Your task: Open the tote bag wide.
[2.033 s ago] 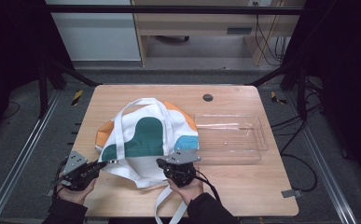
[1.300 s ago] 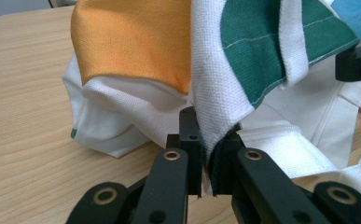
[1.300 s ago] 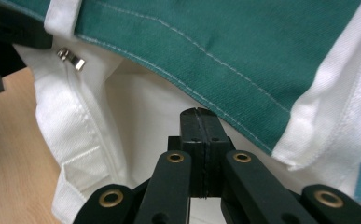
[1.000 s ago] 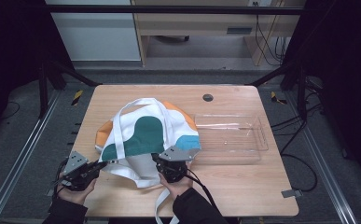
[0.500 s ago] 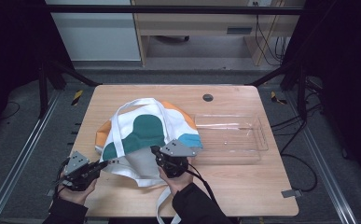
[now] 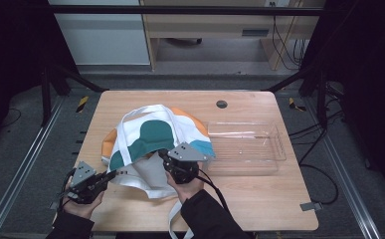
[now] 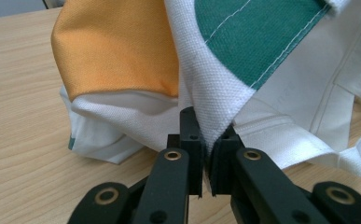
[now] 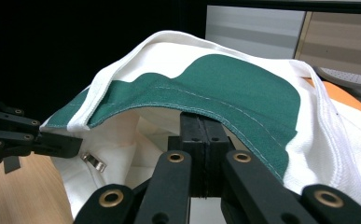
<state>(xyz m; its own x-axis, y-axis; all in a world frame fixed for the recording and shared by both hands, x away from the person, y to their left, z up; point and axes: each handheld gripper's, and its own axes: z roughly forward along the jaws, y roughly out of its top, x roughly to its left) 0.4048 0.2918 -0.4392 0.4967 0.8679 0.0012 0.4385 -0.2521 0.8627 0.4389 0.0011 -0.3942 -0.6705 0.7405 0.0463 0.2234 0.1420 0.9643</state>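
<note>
On table – both claws pinch tote bag (image 6: pixel 152 137)

Bag (image 6: pixel 155 137) left of tray (image 6: pixel 244 144)

Tote bag (image 6: pixel 152 142) of coarse-woven matt cloth with stitched seams, table (image 6: pixel 259 204) of smooth pale wood grain, tray (image 6: pixel 244 144) of clear glossy plastic, gripper jaws of matt black plastic

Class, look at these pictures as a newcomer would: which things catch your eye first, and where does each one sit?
The white tote bag with green, orange and blue patches lies mid-table, its mouth lifted open. The left tongs pinch its edge at the near left, and the right tongs grip the green rim, holding it up. A clear plastic tray sits to the bag's right on the wooden table.
</note>
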